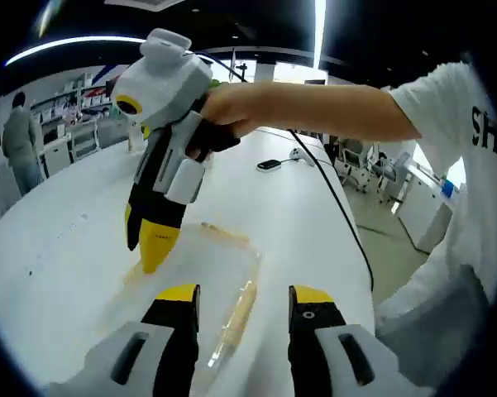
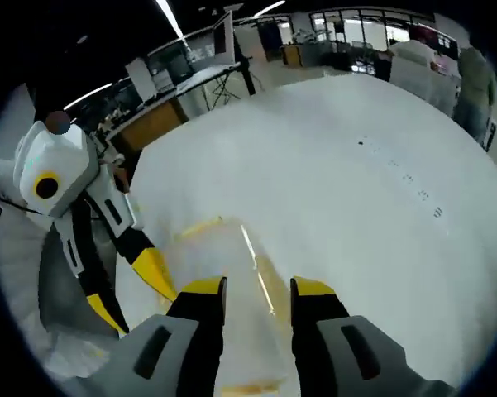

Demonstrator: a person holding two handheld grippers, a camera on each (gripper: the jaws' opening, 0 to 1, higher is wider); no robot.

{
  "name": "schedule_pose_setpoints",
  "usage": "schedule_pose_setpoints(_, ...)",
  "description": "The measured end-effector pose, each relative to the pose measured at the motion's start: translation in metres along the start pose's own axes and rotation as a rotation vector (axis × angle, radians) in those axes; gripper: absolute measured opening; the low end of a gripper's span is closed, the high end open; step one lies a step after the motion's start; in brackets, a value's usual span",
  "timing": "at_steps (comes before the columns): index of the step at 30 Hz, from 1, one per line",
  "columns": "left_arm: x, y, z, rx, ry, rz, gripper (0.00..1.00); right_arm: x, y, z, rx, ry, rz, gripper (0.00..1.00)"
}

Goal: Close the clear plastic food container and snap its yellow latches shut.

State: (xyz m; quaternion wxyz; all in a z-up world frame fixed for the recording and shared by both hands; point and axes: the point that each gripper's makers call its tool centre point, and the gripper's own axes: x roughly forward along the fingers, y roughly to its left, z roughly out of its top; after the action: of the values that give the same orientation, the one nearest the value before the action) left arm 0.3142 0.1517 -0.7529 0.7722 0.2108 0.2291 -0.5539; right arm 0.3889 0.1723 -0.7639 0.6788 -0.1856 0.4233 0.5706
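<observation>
Currently logging, label by label.
Worktop: a white worktop [image 1: 58,240] is carrying the things; it is stretching far back in both views.
Container: the clear plastic food container [image 1: 207,281] is lying flat on the worktop, just ahead of the left gripper; in the right gripper view the same container [image 2: 231,273] is sitting directly in front of and partly under the jaws.
Latches: a yellow latch [image 1: 240,310] is running along the container's near-right edge, another yellow latch [image 1: 223,233] along the far edge; whether they are snapped down, cannot tell.
Left gripper: left gripper [image 1: 244,302] is hovering over the container's near side with its jaws standing apart, a clear gap between them, gripping nothing. In the right gripper view it [image 2: 140,281] is coming in from the left, yellow tips pointing down beside the container.
Right gripper: right gripper [image 2: 256,289] is holding its jaws apart above the container, nothing between them. In the left gripper view it [image 1: 153,244] is pointing steeply down, its yellow tip at the container's far-left corner; actual contact, cannot tell.
Hand: a hand [image 1: 227,112] is gripping the right gripper's handle.
Other: a small dark object with a cable [image 1: 270,165] is lying farther back on the worktop.
</observation>
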Motion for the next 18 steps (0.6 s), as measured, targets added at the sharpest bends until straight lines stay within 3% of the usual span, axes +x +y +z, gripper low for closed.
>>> schedule_pose_setpoints(3,0.007,-0.004,-0.01,0.111,0.055,-0.01,0.39,0.005,-0.004,-0.008,-0.055,0.085,-0.022,0.33)
schedule_pose_setpoints(6,0.012,-0.005,-0.018,0.204,0.101,0.01,0.44,0.008,-0.003,-0.011,-0.059,0.132,-0.005,0.34)
schedule_pose_setpoints(8,0.014,-0.003,-0.016,0.257,0.104,0.025,0.42,0.009,-0.002,-0.01,-0.07,0.15,0.014,0.33)
schedule_pose_setpoints(14,0.015,0.007,-0.015,0.292,0.114,0.052,0.29,0.012,-0.001,-0.007,-0.137,0.222,0.063,0.29)
schedule_pose_setpoints(18,0.016,0.007,-0.017,0.284,0.141,0.041,0.33,0.014,0.004,-0.009,-0.14,0.249,0.092,0.29)
